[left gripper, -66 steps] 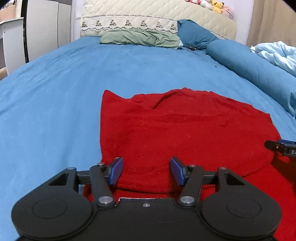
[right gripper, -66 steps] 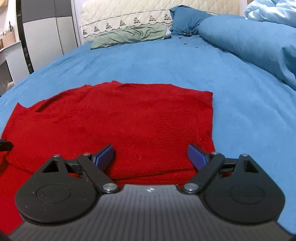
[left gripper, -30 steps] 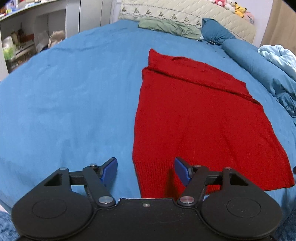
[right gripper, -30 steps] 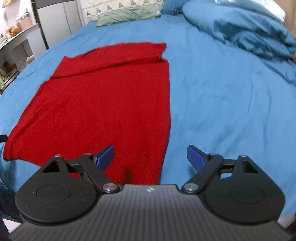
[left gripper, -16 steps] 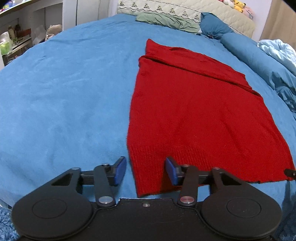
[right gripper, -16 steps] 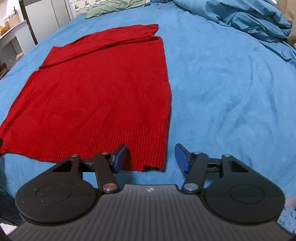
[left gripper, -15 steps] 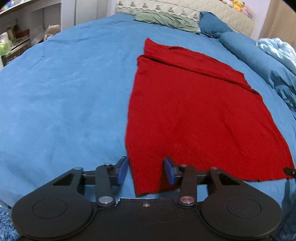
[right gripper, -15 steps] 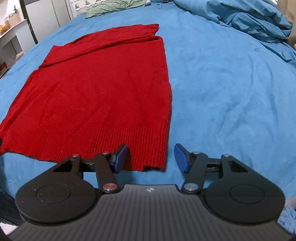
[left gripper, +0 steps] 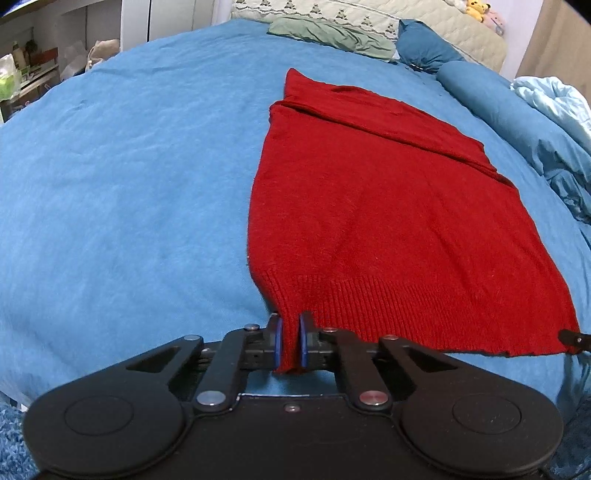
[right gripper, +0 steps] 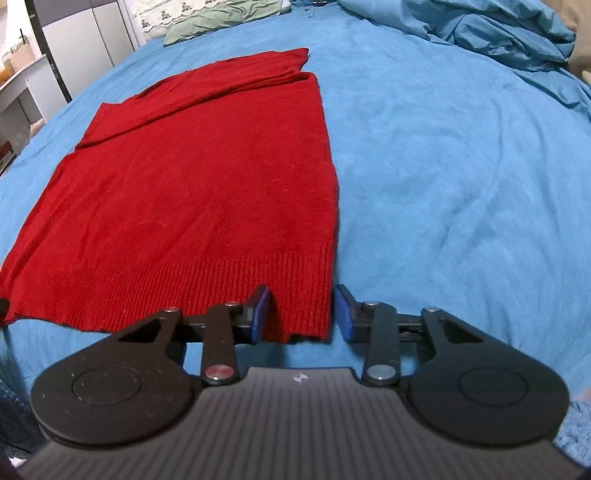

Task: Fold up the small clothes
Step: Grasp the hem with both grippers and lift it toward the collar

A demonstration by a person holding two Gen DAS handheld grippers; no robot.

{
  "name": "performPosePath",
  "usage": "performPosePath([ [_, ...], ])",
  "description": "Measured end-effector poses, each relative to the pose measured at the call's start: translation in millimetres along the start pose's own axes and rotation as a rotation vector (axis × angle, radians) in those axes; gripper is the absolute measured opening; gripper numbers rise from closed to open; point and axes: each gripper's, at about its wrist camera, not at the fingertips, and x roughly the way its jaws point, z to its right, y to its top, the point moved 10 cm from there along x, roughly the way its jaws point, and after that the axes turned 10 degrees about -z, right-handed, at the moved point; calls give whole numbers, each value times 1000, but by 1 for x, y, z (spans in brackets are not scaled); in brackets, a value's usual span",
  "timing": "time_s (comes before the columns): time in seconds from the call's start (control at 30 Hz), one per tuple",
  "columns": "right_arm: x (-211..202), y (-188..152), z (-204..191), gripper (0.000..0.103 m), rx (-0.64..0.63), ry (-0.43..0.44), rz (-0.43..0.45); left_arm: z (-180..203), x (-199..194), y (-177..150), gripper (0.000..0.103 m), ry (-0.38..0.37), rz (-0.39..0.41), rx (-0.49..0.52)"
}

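A red knitted sweater [left gripper: 384,206] lies flat on the blue bed [left gripper: 122,192], its top part folded over at the far end and its ribbed hem nearest me. My left gripper [left gripper: 289,343] is shut on the hem's left corner. In the right wrist view the sweater [right gripper: 199,192] fills the left half. My right gripper [right gripper: 301,314] is open, its blue pads [right gripper: 260,314] straddling the hem's right corner without pinching it. The right gripper's tip [left gripper: 574,336] shows at the hem's far right corner in the left wrist view.
A green pillow [left gripper: 328,35], a blue pillow [left gripper: 424,48] and a quilted headboard [left gripper: 369,18] lie at the far end. A rumpled blue duvet [right gripper: 491,37] lies along the right side. Shelves and cabinets [left gripper: 33,74] stand to the left. The bed's near edge is just below both grippers.
Both grippers pulled back from the folded top to the hem. The left gripper closed onto the hem's left corner. The right gripper narrowed around the right corner.
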Motion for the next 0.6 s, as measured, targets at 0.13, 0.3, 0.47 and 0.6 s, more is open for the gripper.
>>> performPosePath([
  [0.13, -2, 1, -3, 22, -5, 6, 4, 0, -5, 3, 7, 2, 1, -9],
  [0.3, -19, 11, 2, 21, 58, 94, 36, 3, -27, 20, 7, -1, 37, -16],
  [0.47, -54, 51, 3, 20, 75, 171, 114, 11, -61, 71, 6, -33, 131, -20],
  [0.6, -76, 113, 0, 20, 85, 230, 193, 27, -83, 141, 6, -76, 247, -14],
])
